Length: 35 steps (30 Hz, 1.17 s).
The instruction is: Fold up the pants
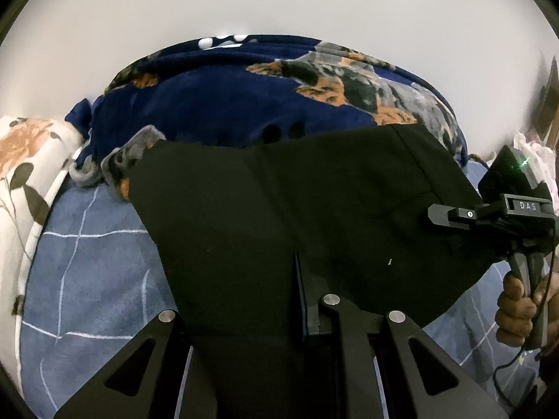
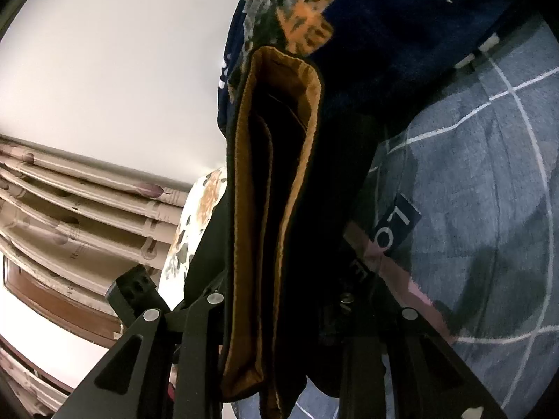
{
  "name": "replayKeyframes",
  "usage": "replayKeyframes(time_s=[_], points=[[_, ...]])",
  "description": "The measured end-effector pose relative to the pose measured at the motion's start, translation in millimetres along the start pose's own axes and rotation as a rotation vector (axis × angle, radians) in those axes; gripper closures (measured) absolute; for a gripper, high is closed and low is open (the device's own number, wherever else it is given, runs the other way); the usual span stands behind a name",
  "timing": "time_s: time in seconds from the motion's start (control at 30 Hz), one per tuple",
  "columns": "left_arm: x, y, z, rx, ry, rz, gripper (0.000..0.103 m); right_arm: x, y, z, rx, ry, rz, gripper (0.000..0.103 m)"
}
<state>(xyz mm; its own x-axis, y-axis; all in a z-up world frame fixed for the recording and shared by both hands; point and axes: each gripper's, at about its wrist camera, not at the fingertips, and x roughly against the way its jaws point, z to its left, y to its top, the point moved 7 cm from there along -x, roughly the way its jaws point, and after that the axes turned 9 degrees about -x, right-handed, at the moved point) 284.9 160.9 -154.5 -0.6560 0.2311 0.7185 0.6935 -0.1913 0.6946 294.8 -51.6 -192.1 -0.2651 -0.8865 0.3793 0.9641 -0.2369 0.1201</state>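
Observation:
The black pants (image 1: 286,202) hang stretched in the air above the bed, held between both grippers. My left gripper (image 1: 300,279) is shut on the pants' near edge; one finger (image 1: 312,300) shows, the other is under the cloth. My right gripper (image 1: 450,214) shows at the right of the left wrist view, shut on the pants' right edge. In the right wrist view the pants (image 2: 307,244) hang edge-on between the fingers, showing their tan inner lining (image 2: 244,209); the right gripper's fingertips (image 2: 279,314) are hidden by cloth.
A blue checked bedsheet (image 1: 91,279) lies below. A navy blanket with an animal print (image 1: 244,87) is heaped at the back. A floral pillow (image 1: 24,160) lies at the left. A curtain (image 2: 77,202) and white wall show beyond the bed.

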Motion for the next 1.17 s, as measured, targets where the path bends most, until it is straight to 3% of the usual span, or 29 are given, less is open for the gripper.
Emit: replayKeyframes(time_s=[0.37, 0.73, 1.17], points=[[0, -11, 10, 0.036, -0.014, -0.005, 0.087, -2, 1, -1, -0.031, 0.004, 0.002, 0.077], [-16, -31, 28, 0.107, -0.042, 0.017, 0.083, -2, 3, -37, -0.111, -0.019, -0.024, 0.077], [-25, -44, 34, 0.111, -0.001, -0.003, 0.074, -11, 4, -37, 0.082, -0.235, -0.075, 0.077]])
